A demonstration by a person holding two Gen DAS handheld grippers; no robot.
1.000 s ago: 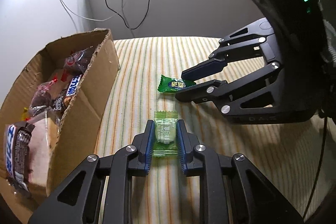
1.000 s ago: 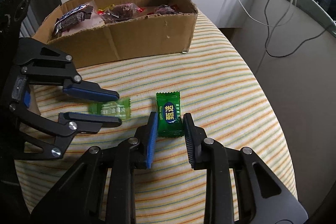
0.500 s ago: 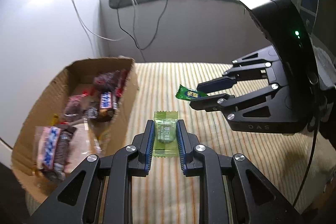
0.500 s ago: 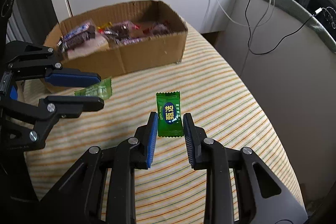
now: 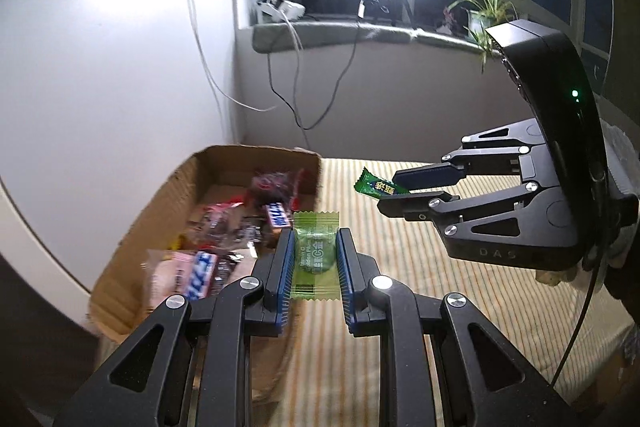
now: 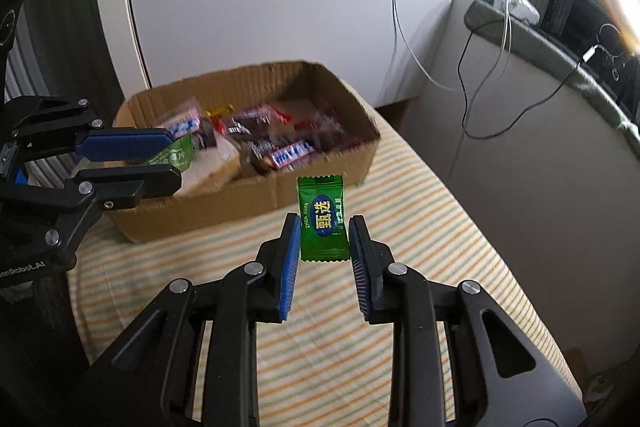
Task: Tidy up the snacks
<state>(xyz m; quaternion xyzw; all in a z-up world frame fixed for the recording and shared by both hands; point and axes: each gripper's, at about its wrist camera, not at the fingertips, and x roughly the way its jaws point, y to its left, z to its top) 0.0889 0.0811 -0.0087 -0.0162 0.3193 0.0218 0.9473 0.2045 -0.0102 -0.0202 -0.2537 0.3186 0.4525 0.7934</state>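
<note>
- Lifting both candies off the striped desk (image 6: 440, 227) since a second ago.
- Left gripper (image 5: 316, 259) jaws clamp pale-green candy (image 5: 315, 255); right gripper (image 6: 325, 239) jaws clamp dark-green candy (image 6: 322, 219).
- Both now nearer the box (image 6: 224, 203); drop-in likely next.

Two handheld black plastic grippers, matte finish. Left gripper (image 5: 316, 259): paired linkage arms with triangular cut-outs, round silver screws at each pivot, blue ribbed pads (image 5: 285, 273) lining the inner faces of the fingers. Seen from the opposite camera, faint white lettering along the lower edge of its body. Right gripper (image 6: 325, 251): same black linkage, same silver screws, blue ribbed pads (image 6: 291, 259) along the finger insides. Seen from the side, letters "DAS" pressed into its lower plate, a curved glossy black housing rising behind the fingers with a small green light lit, a thin black cable trailing down behind it.
</note>
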